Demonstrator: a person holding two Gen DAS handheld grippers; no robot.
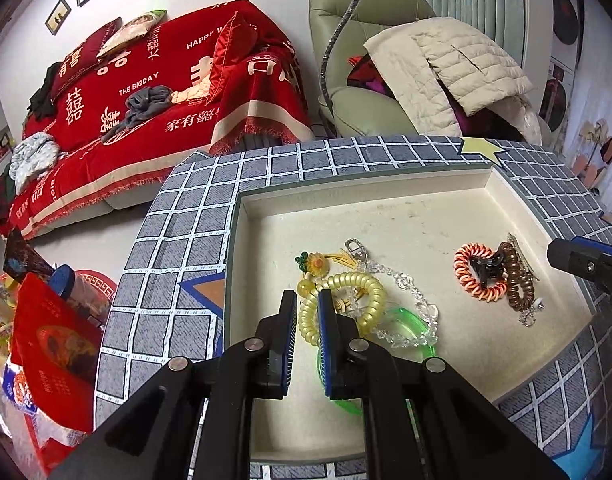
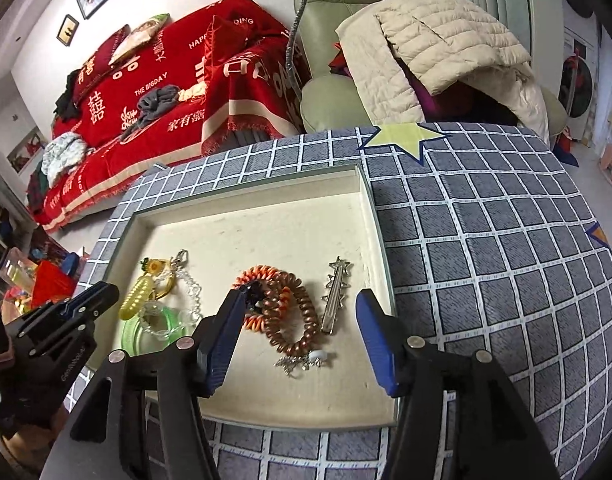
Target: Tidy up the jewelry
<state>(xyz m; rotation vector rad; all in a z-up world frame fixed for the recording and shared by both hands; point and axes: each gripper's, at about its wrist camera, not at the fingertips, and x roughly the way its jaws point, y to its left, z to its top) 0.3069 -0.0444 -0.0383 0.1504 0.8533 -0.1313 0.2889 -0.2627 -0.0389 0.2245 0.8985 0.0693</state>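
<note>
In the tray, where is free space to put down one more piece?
Free: the far half of the tray, behind the jewelry, and the near strip by its front wall. Crowded: around the yellow coil and the brown coil.

A cream tray (image 2: 370,216) sits on a grey bench cloth (image 2: 486,240) checked in white, holding a yellow coil tie (image 1: 346,304), an orange-striped coil (image 1: 480,276), a brown coil (image 2: 289,312) and a green bangle (image 1: 418,332).

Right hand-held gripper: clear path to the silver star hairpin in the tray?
Probably yes. The right hand-held gripper is open above the tray, and the hairpin lies uncovered between its fingers, beside the brown coil tie.
</note>
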